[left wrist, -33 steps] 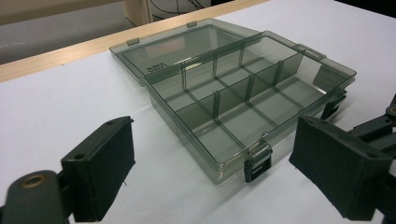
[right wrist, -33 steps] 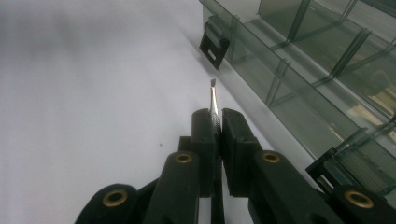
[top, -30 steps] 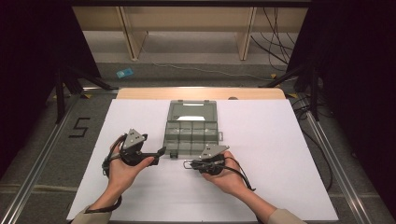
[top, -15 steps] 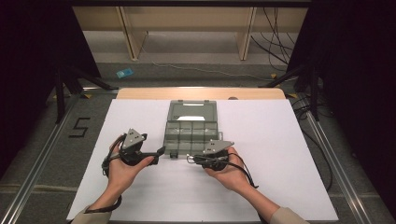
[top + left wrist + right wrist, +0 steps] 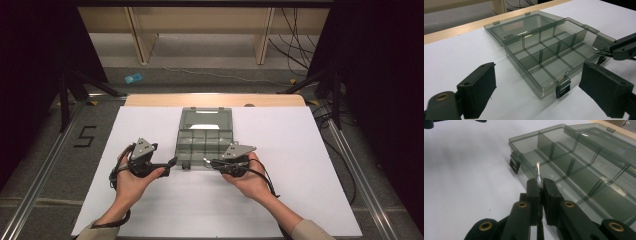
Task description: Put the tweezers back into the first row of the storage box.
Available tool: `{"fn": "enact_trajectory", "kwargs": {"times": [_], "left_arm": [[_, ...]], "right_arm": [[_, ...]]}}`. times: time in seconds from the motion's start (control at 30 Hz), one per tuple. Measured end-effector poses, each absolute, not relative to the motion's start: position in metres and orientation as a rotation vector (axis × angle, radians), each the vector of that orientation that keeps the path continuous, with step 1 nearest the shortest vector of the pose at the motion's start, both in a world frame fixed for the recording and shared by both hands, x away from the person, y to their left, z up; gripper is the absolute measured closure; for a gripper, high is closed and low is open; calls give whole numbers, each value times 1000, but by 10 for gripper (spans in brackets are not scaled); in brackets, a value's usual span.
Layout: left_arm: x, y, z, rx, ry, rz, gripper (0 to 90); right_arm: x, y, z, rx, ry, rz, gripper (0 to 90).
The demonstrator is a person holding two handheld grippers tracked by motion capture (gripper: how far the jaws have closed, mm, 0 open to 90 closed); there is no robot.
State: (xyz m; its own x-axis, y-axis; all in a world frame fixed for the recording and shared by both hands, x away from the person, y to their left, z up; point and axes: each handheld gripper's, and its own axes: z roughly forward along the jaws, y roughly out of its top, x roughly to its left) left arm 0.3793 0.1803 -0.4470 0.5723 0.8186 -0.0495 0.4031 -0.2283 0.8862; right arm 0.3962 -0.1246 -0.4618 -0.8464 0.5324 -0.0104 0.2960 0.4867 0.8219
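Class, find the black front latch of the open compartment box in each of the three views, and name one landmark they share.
High view: black latch at the box's near edge, between the two claws.
Left gripper view: low centre, between the open jaws.
Right gripper view: left of centre, beyond the thin metal tool.
Shared landmark: the compartment box with its lid open.

The box (image 5: 204, 141) sits mid-table on the sheet (image 5: 300, 165), its lid (image 5: 206, 118) folded back behind it toward the far edge, latch (image 5: 562, 90) on the near wall. Left gripper (image 5: 167, 163) is just off the box's near left corner, right gripper (image 5: 209, 161) at its near right. The tool (image 5: 538, 173) in the right one pokes over the near wall.
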Motion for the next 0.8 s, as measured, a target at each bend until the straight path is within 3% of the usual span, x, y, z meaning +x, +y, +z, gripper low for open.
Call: {"fn": "enact_trajectory", "kwargs": {"times": [0.8], "left_arm": [[380, 180, -447, 1844, 993, 542, 124]], "right_arm": [[414, -130, -449, 723, 2399, 1305, 846]]}}
